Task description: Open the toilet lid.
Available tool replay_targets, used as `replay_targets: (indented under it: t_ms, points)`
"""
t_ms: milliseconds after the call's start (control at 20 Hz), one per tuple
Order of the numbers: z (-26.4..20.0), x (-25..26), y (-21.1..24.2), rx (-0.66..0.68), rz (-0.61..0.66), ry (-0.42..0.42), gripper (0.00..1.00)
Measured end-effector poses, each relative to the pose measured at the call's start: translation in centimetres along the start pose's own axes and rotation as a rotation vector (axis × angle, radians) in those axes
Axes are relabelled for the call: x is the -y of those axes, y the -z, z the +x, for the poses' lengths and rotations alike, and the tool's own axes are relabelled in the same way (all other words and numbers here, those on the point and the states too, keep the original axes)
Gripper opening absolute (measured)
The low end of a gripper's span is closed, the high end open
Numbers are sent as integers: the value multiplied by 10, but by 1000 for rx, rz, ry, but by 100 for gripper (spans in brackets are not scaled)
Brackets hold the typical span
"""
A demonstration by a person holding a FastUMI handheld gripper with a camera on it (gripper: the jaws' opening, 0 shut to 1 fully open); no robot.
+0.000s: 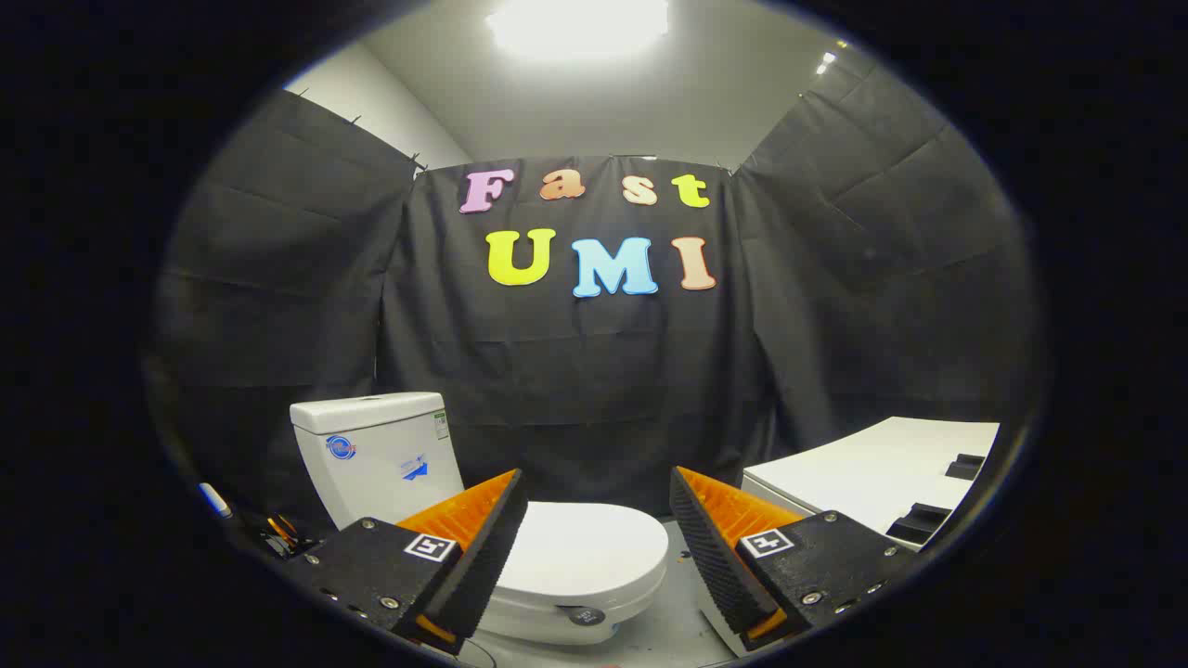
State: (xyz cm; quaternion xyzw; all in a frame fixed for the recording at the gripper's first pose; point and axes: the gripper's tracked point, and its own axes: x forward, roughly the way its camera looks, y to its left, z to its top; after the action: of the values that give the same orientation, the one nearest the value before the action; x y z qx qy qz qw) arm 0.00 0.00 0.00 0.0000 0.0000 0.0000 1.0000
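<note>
The toilet (pixel 520 520) is white, standing on the floor against the black cloth wall. Its lid (pixel 580 547) is shut, lying flat over the bowl, smooth and rounded at the front. Behind it rises the boxy tank (pixel 376 455), upright, with stickers on its front face. The gripper (pixel 599 538) is held short of the lid, jaws spread wide with nothing between them; the lid's front shows in the gap.

Gripper (pixel 599 529) fingers standing apart (touching nothing), toilet lid (pixel 580 547) lying closed just ahead; white desk (pixel 872 468) sitting beyond right finger.
</note>
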Motion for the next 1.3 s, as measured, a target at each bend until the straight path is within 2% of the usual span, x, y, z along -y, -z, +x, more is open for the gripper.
replay_targets:
  t_ms: [950, 1300]
  points:
    - [1, -1, 8, -14, -3, -2, 95]
    - [9, 0, 27, -65, 101, -9, 95]
